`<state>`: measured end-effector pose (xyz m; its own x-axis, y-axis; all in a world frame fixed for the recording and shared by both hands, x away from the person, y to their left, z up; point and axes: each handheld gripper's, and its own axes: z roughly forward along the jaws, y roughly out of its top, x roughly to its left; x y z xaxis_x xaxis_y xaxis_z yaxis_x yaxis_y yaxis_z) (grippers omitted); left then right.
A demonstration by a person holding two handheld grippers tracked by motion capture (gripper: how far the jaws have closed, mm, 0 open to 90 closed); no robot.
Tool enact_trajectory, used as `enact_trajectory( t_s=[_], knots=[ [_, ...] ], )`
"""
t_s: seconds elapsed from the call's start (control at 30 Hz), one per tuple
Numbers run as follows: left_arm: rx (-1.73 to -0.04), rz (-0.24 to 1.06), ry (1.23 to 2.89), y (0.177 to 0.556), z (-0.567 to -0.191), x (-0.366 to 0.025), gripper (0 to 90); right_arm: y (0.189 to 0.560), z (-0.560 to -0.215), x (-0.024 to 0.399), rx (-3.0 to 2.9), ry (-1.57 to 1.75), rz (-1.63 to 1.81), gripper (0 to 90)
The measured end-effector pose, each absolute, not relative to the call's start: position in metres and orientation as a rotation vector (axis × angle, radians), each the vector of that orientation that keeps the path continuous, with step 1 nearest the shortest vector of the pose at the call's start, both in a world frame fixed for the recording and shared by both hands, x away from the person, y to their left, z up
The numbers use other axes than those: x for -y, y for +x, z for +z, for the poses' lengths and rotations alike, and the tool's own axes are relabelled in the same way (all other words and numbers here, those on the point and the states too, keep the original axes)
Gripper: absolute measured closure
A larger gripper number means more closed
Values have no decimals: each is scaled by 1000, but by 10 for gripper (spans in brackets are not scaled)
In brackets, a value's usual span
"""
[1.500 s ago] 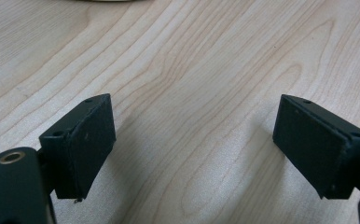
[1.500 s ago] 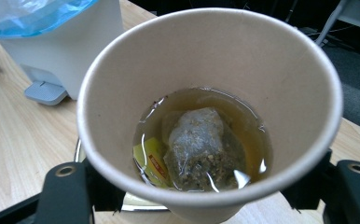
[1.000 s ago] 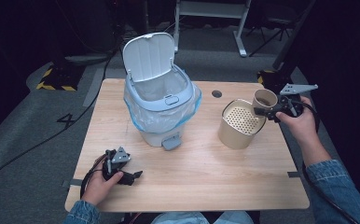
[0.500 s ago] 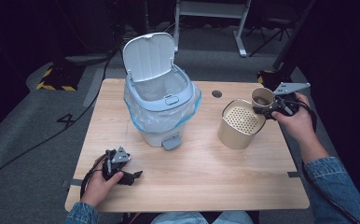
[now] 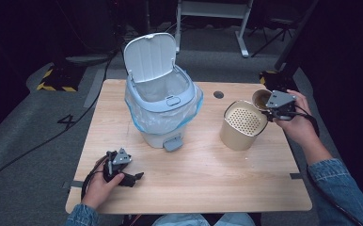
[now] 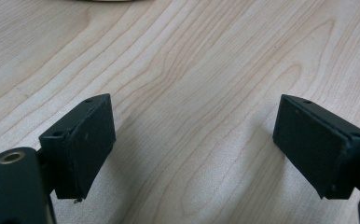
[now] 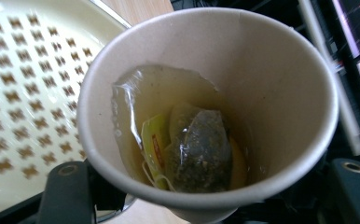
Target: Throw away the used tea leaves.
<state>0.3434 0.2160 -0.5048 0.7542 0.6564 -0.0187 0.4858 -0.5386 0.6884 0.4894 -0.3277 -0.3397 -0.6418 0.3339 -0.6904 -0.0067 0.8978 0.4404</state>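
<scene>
From above: right gripper (image 5: pixel 270 104) clamped on a paper cup (image 5: pixel 261 98), just beside the tan canister (image 5: pixel 242 125); left gripper (image 5: pixel 130 178) low on the table (image 5: pixel 208 174). Left gripper view: jaws wide apart, bare wood between. Right gripper view: cup (image 7: pixel 206 107) gripped between jaws, teabag (image 7: pixel 199 151) in liquid inside

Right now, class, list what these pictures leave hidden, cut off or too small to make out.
- Inside of the bin: high view, its rim and plastic liner hide the bottom.
- Under the strainer lid of the beige canister: high view, holes too small to see through.
- Paper cup base: right gripper view, cut off by the bottom edge.
- Tea bag tag print: too blurred to read.
- Left gripper: its body is cut off by the frame edges.
</scene>
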Motion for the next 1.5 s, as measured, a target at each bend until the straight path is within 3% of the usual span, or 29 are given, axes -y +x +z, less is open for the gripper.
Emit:
enact_trajectory(
  t_s=[0.97, 1.5],
  knots=[
    [-851, 315, 2250, 343, -505, -216, 132, 460, -365, 278, -1625, -588, -446, 333],
    [-851, 316, 2250, 343, -505, -216, 132, 453, -371, 274, -1424, -742, -642, 328]
  ],
)
